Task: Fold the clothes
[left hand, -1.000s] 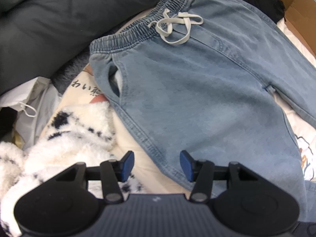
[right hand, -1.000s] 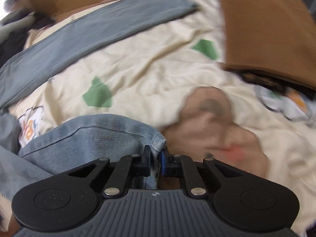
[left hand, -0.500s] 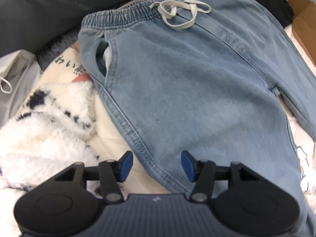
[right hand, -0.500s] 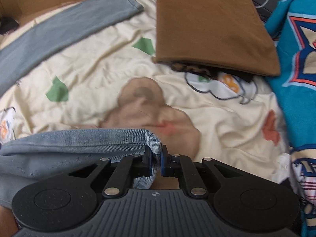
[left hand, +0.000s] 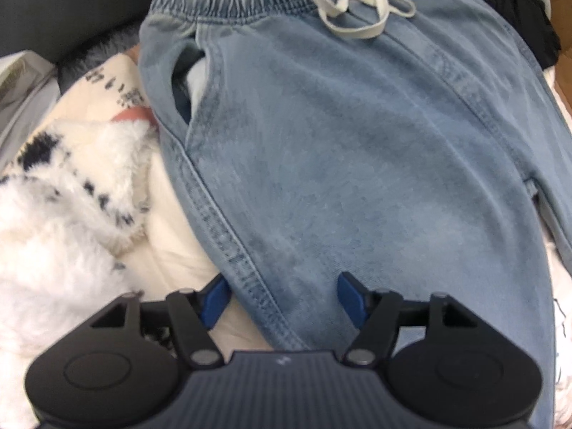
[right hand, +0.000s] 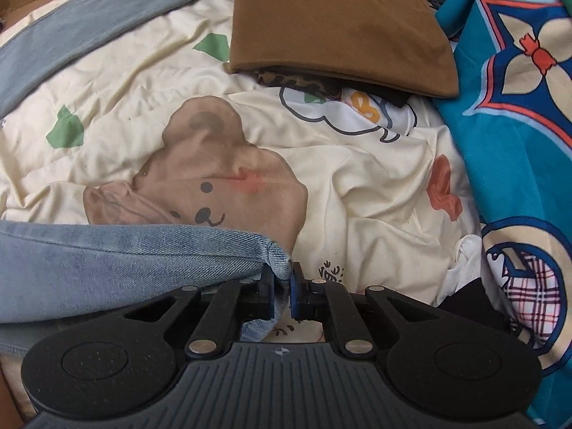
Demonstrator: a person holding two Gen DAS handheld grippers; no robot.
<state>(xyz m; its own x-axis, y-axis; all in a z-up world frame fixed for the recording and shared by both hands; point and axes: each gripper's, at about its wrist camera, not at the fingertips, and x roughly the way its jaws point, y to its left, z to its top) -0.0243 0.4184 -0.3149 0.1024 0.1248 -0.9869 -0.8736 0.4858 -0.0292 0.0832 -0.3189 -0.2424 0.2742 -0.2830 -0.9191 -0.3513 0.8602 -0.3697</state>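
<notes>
The blue denim drawstring trousers (left hand: 350, 164) lie flat on a cream cartoon-print bedsheet (right hand: 143, 71), waistband at the top of the left wrist view with the off-white drawstring (left hand: 352, 3) tied in a loose bow. A side pocket gapes near the left seam. The left gripper (left hand: 280, 298) hangs over the outer seam of the trouser leg with its jaws apart — they have just been opening wider — and the seam edge runs between the blue pads without being pinched. Beside that seam sits a fluffy white garment with black flecks (left hand: 68, 214).

In the right wrist view the right gripper (right hand: 282, 287) is clamped on the hem corner of one trouser leg (right hand: 118, 261), the denim bunched between the closed jaws and stretching off to the left. The other trouser leg (right hand: 93, 25) lies straight across the top left of the sheet. A folded brown garment (right hand: 332, 25) rests further up the bed, over a leopard-print piece, and a teal patterned cloth (right hand: 518, 125) lies along the right — just beside it.
</notes>
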